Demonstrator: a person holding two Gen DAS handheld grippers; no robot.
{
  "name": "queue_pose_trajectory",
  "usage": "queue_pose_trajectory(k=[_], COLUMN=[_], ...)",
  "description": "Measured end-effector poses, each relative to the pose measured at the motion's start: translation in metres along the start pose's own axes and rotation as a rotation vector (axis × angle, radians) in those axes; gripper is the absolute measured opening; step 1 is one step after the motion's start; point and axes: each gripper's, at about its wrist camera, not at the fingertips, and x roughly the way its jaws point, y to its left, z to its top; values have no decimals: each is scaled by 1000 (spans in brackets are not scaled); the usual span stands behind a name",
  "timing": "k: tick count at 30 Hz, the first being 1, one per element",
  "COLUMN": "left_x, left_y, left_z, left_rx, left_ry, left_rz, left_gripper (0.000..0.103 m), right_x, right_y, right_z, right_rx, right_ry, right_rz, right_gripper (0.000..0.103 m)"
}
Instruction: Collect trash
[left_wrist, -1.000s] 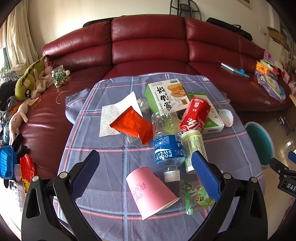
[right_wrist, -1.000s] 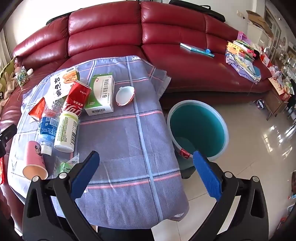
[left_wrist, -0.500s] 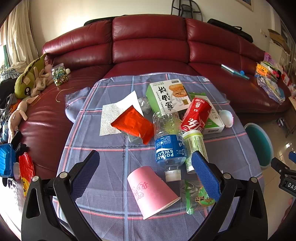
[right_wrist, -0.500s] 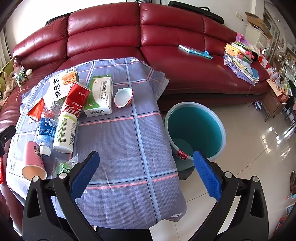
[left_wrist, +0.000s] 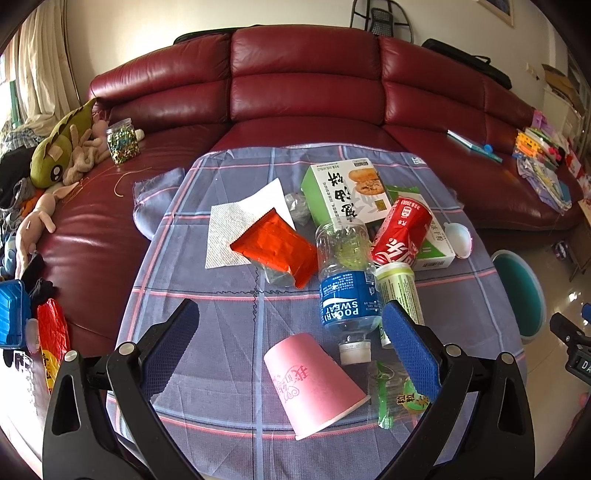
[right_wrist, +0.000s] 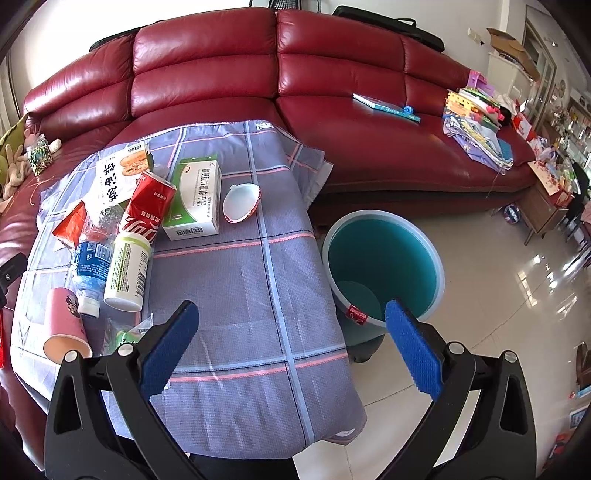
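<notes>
You are holding the left gripper (left_wrist: 288, 325) with its 2 blue pads spread wide and nothing between them, hovering over the near end of the table (left_wrist: 207, 325) draped in a plaid cloth. Just ahead of it, a pink paper cup (left_wrist: 312, 384) is lying on its side, its mouth facing you and to the right. Beside the cup, a Pocari Sweat bottle (left_wrist: 347, 291) is lying with its white cap toward you, and a pale green canister (left_wrist: 400, 295) is lying against its right side. A red cola can (left_wrist: 400, 230) is resting tilted on a green-and-white box (left_wrist: 432, 254), with a second box (left_wrist: 347, 192) behind. A red foil packet (left_wrist: 277, 249) is sitting partly on a white paper napkin (left_wrist: 236, 229), and a green wrapper (left_wrist: 400, 397) is lying under the right pad.

You are holding the right gripper (right_wrist: 290, 349) equally wide apart and empty, above the table's right edge. A teal bin (right_wrist: 384, 266) is standing on the tiled floor just beside that edge. A small white bowl-like shell (right_wrist: 242, 202) is lying next to the box.
</notes>
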Motion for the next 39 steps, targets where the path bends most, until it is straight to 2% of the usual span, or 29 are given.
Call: queue_pose_trajectory(k=[39], left_x=[8], left_y=[-3], left_z=[-1], left_rx=[21], left_ry=[14], left_rz=[-22], left_gripper=[99], right_x=[5], right_y=[-2], right_z=[-1], right_rx=[7], right_ry=[17], right_rz=[-14], right_gripper=[97])
